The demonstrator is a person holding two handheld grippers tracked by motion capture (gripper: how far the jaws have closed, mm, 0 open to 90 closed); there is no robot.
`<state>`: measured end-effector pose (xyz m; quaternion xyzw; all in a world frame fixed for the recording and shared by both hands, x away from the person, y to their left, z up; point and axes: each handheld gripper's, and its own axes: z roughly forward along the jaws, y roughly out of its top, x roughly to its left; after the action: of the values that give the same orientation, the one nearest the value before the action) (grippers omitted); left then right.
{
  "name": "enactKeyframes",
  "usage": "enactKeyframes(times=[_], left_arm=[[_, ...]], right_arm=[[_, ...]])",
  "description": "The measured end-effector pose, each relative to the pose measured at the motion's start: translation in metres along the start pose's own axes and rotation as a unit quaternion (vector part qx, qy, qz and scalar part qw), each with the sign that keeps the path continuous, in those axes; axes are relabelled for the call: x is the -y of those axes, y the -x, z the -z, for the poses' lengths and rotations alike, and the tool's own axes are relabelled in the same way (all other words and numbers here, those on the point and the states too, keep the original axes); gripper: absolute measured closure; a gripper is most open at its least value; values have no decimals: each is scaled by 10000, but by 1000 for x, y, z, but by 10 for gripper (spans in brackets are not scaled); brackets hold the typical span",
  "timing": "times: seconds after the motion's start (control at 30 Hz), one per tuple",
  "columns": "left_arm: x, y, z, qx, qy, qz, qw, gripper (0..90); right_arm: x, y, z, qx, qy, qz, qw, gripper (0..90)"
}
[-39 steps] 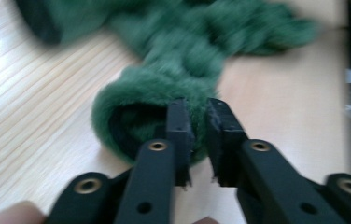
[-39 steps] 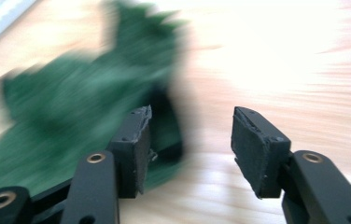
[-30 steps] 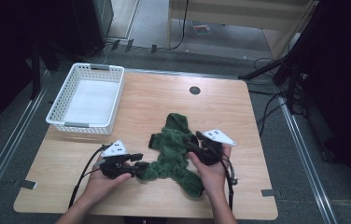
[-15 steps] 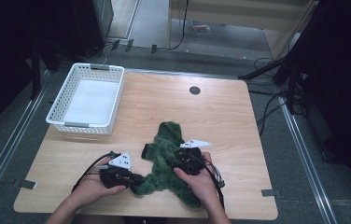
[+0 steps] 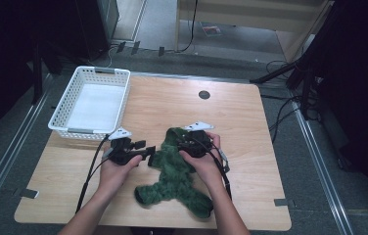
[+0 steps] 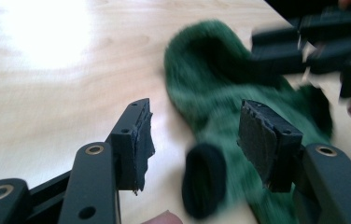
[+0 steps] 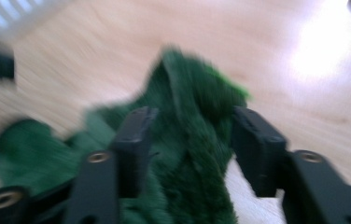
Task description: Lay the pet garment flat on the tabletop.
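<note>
The fuzzy dark-green fabric piece (image 5: 174, 171) lies crumpled on the light wooden worktop (image 5: 241, 117), near the front edge and about midway between the left and right edges. I hold the right gripper (image 5: 188, 142) over its upper end; its jaws have just been closing and stand part open with a raised fold of the green fabric between them, but blur keeps me from telling whether the pads press on it. I hold the left gripper (image 5: 149, 152) just beside the fabric's left edge; its jaws have just been opening and grip nothing. The white perforated plastic basket (image 5: 69, 129) stands at the rear left corner.
</note>
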<state>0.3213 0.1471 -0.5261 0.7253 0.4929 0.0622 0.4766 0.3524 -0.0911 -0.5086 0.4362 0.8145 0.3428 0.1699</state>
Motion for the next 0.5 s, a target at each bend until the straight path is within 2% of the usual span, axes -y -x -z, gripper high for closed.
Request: enactKeyframes(times=[0.03, 0.07, 0.13, 0.23, 0.3, 0.37, 0.4, 0.47, 0.5], left_arm=[[-5, 2, -10, -54, -96, -95, 9999, 445], [-7, 3, -16, -96, -150, -150, 9997, 444], [-14, 5, -31, -264, -244, -253, 9990, 442], [-21, 6, -46, -432, -296, -266, 9983, 438], [-25, 7, -57, -541, -368, -364, 9972, 442], [-27, 12, -69, -718, -536, -809, 9927, 449], [-29, 14, -75, -711, -634, -985, 9906, 445], [-31, 16, -84, -818, -745, -1220, 9863, 453], [-32, 17, -87, -820, -738, -1255, 9859, 493]], right_arm=[[0, 3, -5, -60, -124, 35, 9999, 733], [1, 7, -8, -94, -118, 42, 9999, 795], [1, 16, -6, -113, 33, -112, 9999, 860], [2, 33, 6, -331, 550, -471, 9968, 879], [6, 41, 9, -470, 712, -591, 9946, 878], [12, 47, 9, -619, 715, -576, 9939, 875], [14, 48, 10, -686, 735, -556, 9934, 872], [18, 50, 11, -768, 764, -388, 9934, 866], [21, 51, 12, -753, 839, -350, 9930, 866]])
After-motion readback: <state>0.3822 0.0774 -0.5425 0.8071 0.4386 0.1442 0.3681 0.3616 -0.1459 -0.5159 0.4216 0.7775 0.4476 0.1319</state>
